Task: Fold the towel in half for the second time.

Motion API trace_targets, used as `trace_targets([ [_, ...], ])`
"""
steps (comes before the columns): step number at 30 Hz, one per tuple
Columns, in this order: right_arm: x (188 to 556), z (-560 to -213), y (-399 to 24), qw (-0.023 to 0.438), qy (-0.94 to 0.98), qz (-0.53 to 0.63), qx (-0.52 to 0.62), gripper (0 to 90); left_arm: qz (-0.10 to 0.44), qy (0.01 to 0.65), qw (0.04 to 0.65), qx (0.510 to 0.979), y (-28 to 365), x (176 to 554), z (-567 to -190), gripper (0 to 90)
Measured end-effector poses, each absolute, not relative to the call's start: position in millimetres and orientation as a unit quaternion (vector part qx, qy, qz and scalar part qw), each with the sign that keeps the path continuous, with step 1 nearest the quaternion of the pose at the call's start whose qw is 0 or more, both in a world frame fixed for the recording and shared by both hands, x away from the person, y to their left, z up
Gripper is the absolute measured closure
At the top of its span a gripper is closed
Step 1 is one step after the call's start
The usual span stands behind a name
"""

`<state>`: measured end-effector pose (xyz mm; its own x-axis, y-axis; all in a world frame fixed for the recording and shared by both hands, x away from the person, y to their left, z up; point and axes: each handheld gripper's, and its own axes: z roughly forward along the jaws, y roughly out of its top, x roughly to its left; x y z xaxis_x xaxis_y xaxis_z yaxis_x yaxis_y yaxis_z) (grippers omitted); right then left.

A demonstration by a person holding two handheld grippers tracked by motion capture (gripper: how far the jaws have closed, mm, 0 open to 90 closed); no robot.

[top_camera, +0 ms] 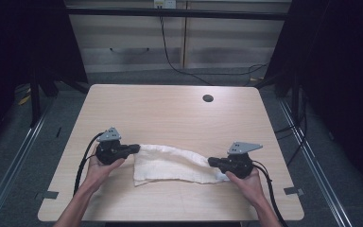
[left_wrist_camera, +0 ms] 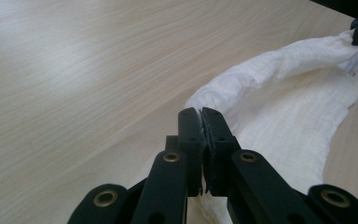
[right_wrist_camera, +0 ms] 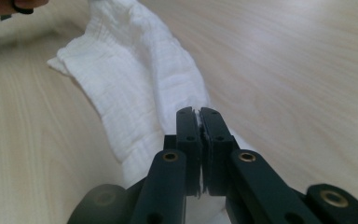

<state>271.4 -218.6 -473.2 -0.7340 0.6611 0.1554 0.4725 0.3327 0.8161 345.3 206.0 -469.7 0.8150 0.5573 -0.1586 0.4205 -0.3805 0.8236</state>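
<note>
On the near half of the pale wooden worktop (top_camera: 170, 109), a white cloth (top_camera: 170, 163) stretches between the left hand-held gripper (top_camera: 134, 148) and the right hand-held gripper (top_camera: 211, 161), each pinching one end; grey cabinets (top_camera: 137, 42) stand beyond.

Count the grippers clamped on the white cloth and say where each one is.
2. The left gripper pinches the white cloth at its left end; the right gripper pinches its right end, both low over the table.

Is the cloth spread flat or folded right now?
Folded: the cloth is doubled over, its fold raised between the left claw and right claw.
</note>
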Motion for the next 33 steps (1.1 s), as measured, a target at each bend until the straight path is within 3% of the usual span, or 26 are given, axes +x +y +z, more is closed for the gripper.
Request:
trace_targets([
  [12, 253, -495, -212, 0.074, 0.840, 0.411, 0.346, 86.6, 0.080, 0.288, 0.473, 0.829, 208, 332, -470, 87.3],
  [18, 252, -503, -211, 0.065, 0.840, 0.403, 0.357, 87.1, 0.079, 0.246, 0.469, 0.844, 212, 310, -465, 87.3],
  [29, 248, -505, -215, 0.074, 0.829, 0.409, 0.375, 87.4, 0.031, 0.189, 0.446, 0.874, 214, 260, -481, 87.1],
  [33, 247, -505, -215, 0.079, 0.827, 0.409, 0.378, 87.3, 0.019, 0.191, 0.434, 0.880, 215, 259, -490, 87.1],
])
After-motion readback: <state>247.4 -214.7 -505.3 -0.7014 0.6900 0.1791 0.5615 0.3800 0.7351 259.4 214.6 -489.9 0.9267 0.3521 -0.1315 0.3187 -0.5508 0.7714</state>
